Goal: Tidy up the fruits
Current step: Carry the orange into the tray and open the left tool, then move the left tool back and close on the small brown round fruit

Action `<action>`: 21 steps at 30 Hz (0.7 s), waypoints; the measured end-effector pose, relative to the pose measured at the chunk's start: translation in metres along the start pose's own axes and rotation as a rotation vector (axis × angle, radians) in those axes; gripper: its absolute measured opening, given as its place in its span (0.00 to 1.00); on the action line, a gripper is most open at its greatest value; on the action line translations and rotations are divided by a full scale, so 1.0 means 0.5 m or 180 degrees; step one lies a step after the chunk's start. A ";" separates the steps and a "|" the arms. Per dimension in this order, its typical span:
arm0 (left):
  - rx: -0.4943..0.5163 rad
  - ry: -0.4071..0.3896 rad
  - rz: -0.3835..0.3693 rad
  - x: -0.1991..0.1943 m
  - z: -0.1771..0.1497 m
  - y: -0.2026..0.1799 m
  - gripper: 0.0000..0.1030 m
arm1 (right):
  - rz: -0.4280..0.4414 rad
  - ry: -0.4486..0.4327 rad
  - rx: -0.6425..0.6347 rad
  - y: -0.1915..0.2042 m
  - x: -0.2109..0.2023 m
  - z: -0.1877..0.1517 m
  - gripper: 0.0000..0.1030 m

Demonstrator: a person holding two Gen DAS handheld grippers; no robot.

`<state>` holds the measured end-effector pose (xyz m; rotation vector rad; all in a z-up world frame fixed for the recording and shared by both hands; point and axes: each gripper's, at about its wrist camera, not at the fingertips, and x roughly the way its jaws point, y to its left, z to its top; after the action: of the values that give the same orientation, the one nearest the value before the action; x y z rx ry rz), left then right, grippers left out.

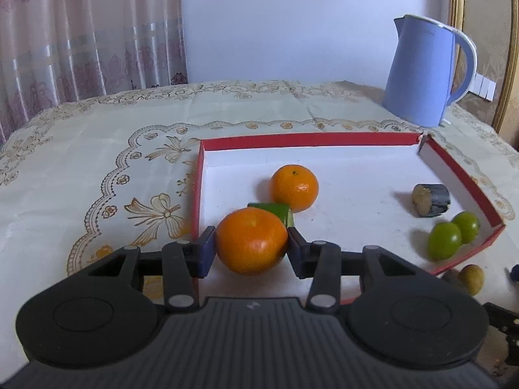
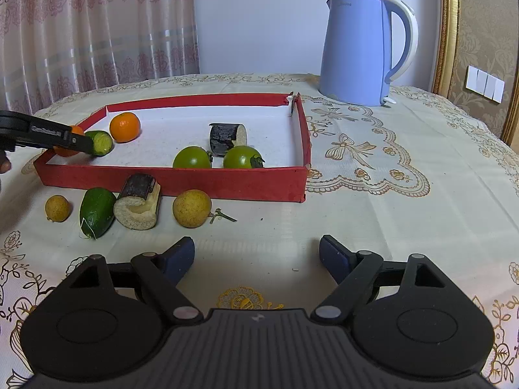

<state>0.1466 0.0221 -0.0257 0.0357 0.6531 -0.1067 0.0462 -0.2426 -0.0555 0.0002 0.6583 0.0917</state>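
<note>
My left gripper (image 1: 251, 248) is shut on an orange (image 1: 252, 241) and holds it over the near left corner of the red tray (image 1: 292, 138); it also shows in the right wrist view (image 2: 69, 139). In the tray lie a second orange (image 1: 294, 188), a green cucumber piece (image 2: 100, 142), a dark sugarcane piece (image 2: 227, 138) and two green tomatoes (image 2: 192, 158) (image 2: 243, 158). My right gripper (image 2: 256, 256) is open and empty above the tablecloth. In front of the tray lie two yellow longans (image 2: 191, 208) (image 2: 57, 208), a cucumber piece (image 2: 96, 211) and a sugarcane piece (image 2: 139, 206).
A blue electric kettle (image 2: 356, 48) stands behind the tray at the back right. The table has an embroidered cream cloth (image 2: 389, 178). A curtain (image 2: 97, 32) hangs behind the table on the left. A gold-framed panel (image 2: 449, 29) stands at the right.
</note>
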 end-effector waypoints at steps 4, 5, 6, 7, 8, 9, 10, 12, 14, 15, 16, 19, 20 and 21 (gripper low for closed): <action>-0.0002 -0.0032 0.0016 0.015 0.002 -0.001 0.41 | 0.0000 0.0000 0.0000 0.000 0.000 0.000 0.82; -0.0001 -0.0030 0.0024 0.017 0.004 -0.002 0.42 | -0.0001 0.0000 0.0000 0.000 0.000 0.000 0.82; -0.0010 -0.0035 0.0029 0.022 0.006 -0.002 0.42 | -0.0001 0.0000 0.0000 0.001 0.000 0.000 0.82; -0.0022 -0.0032 0.0026 0.027 0.008 -0.001 0.43 | -0.0002 0.0001 -0.0001 0.001 0.000 0.000 0.82; -0.0034 0.0002 -0.0002 0.031 0.010 -0.001 0.43 | -0.0002 0.0001 -0.0001 0.001 0.000 0.000 0.82; -0.0042 0.0046 -0.0014 0.032 0.010 -0.001 0.43 | -0.0001 0.0001 0.0000 0.001 0.000 0.000 0.82; -0.0026 0.0042 -0.0022 0.028 0.008 -0.002 0.43 | -0.0001 0.0001 0.0000 0.001 0.000 0.000 0.82; 0.0045 0.0013 0.0003 0.014 0.004 -0.004 0.49 | -0.0002 0.0001 0.0000 0.001 0.000 0.000 0.82; 0.0008 -0.0090 0.0030 -0.016 0.000 0.001 0.56 | -0.0002 0.0001 0.0000 0.001 0.000 0.000 0.83; -0.0029 -0.0148 -0.0025 -0.036 -0.003 0.006 0.59 | -0.0002 0.0001 -0.0001 0.001 0.000 0.000 0.83; -0.0055 -0.0200 -0.0023 -0.053 -0.005 0.009 0.62 | -0.0002 0.0001 0.0000 0.001 0.000 0.000 0.83; -0.0016 -0.0439 0.0139 -0.106 -0.023 0.011 0.77 | -0.0002 0.0002 -0.0001 0.001 0.000 0.000 0.83; 0.0020 -0.0472 0.0161 -0.119 -0.030 0.011 0.77 | -0.0003 0.0002 0.0000 0.001 0.000 0.000 0.83; 0.0019 -0.0485 0.0170 -0.130 -0.037 0.011 0.77 | -0.0003 0.0002 0.0000 0.001 0.000 0.000 0.83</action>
<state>0.0850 0.0347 -0.0008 0.0503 0.4991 -0.0592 0.0461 -0.2420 -0.0555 0.0000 0.6589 0.0909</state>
